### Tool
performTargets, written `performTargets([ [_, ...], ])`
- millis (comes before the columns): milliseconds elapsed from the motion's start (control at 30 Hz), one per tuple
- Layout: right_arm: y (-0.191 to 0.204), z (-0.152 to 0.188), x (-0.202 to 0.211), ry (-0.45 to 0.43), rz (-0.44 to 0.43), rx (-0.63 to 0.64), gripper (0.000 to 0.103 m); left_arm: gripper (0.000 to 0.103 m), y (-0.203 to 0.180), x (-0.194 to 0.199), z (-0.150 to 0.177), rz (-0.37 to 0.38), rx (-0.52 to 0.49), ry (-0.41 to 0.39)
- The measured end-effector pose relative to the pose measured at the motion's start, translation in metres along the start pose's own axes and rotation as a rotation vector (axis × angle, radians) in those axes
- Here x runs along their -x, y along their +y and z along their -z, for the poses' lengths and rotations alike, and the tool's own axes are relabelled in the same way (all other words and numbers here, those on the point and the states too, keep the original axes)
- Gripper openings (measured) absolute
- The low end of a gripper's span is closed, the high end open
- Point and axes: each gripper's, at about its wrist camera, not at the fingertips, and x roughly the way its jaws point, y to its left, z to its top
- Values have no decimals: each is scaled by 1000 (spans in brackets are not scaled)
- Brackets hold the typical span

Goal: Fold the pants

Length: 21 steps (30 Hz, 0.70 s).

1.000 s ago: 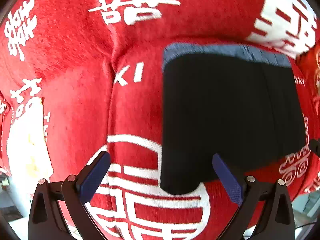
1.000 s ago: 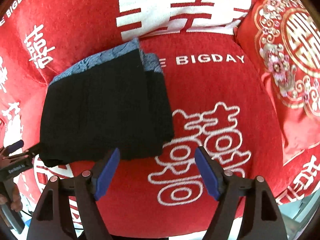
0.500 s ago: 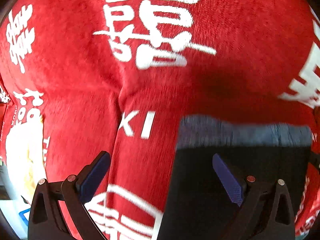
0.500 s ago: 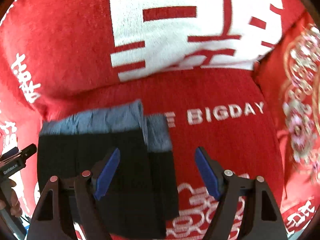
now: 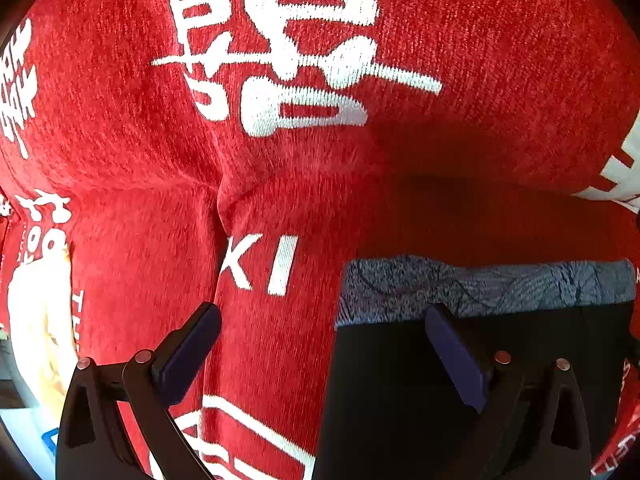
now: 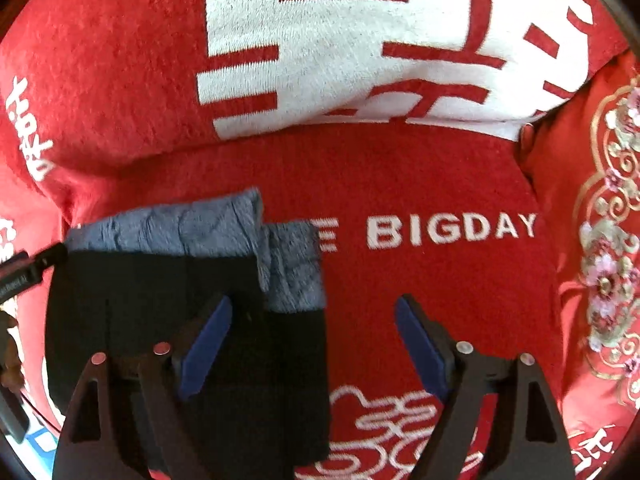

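Observation:
Folded black pants [image 5: 400,392] with a blue-grey waistband [image 5: 480,286] lie flat on a red sofa cover [image 5: 320,200]. My left gripper [image 5: 323,312] points down over the waistband's left corner. It is open wide, the left finger over red cloth and the right finger over the pants. In the right wrist view the pants [image 6: 152,300] show a stepped waistband [image 6: 180,228]. My right gripper [image 6: 314,302] hangs over their right edge with its jaws opening. That edge lies below and between the fingers, and no pad presses on it.
The sofa's backrest cushion [image 6: 360,40] with large white characters rises just behind the waistband. An embroidered red cushion [image 6: 600,240] stands at the right. A seam between seat cushions [image 5: 220,216] runs left of the pants. A person's hand [image 6: 8,360] shows at the left edge.
Both grippers have travelled from the pants' near end to the waistband end, so the pants now sit low in both views. The right jaws stand slightly wider.

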Motion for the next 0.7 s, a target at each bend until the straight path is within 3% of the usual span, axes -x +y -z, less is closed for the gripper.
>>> performTargets([
  [267, -10, 34, 17, 38, 3, -29, 85, 102, 0, 14, 16, 18, -3, 15],
  [700, -8, 58, 27, 65, -18, -42, 85, 102, 3, 25, 43, 51, -44, 34],
])
